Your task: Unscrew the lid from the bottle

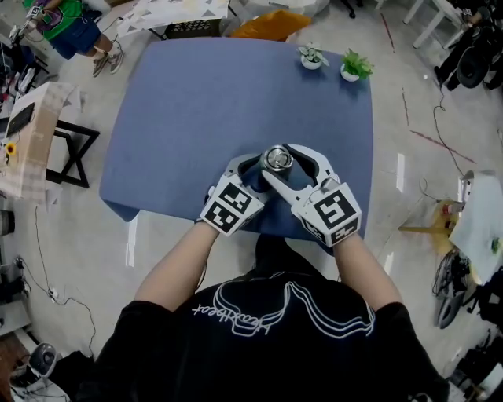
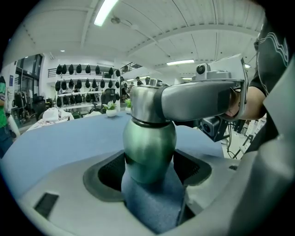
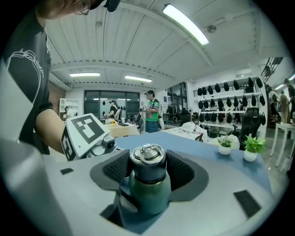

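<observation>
A green metal bottle (image 2: 150,147) stands upright near the front edge of the blue table (image 1: 204,102). Its steel lid (image 1: 277,158) has a ring on top. My left gripper (image 1: 259,171) comes in from the lower left, and in the left gripper view its pads (image 2: 107,173) sit against both sides of the green body. My right gripper (image 1: 284,163) reaches in from the lower right. Its black pads (image 3: 115,170) touch the lid (image 3: 147,161) on both sides, above the left gripper's hold. The bottle's base is hidden.
Two small potted plants (image 1: 312,56) (image 1: 355,65) stand at the table's far right corner. A side table (image 1: 31,141) with a folding stand is on the floor at left. A person in green (image 1: 59,20) stands at the far left.
</observation>
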`<state>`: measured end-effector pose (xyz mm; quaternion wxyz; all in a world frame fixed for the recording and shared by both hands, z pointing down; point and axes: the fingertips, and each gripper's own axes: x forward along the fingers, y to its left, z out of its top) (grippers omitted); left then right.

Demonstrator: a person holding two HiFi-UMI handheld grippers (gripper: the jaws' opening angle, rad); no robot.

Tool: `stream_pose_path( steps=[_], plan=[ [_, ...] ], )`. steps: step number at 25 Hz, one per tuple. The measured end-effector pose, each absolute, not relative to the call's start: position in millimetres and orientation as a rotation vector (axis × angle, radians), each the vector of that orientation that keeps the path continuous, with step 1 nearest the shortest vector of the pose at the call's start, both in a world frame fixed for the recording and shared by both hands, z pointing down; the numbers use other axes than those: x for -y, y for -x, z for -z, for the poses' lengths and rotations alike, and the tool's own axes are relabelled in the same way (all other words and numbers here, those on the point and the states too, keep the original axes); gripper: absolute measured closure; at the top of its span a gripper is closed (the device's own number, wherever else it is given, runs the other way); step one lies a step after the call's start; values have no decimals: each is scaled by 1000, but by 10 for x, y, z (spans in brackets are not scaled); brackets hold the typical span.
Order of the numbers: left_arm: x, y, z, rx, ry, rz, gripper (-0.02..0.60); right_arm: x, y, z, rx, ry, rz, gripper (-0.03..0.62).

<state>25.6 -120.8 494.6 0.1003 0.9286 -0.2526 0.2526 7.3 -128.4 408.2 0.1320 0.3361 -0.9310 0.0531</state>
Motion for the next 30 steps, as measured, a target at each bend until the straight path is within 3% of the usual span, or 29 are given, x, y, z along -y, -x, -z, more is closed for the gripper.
stream_pose_path(
  steps=[14, 30],
  plan=[
    [1200, -253, -4957, 683, -2785, -749, 255, 1268, -60, -4099, 2716, -878, -133, 341],
    [1188, -274, -4960, 374, -2904, -814, 255, 1233, -56, -4105, 2726, -465, -114, 341]
  ],
)
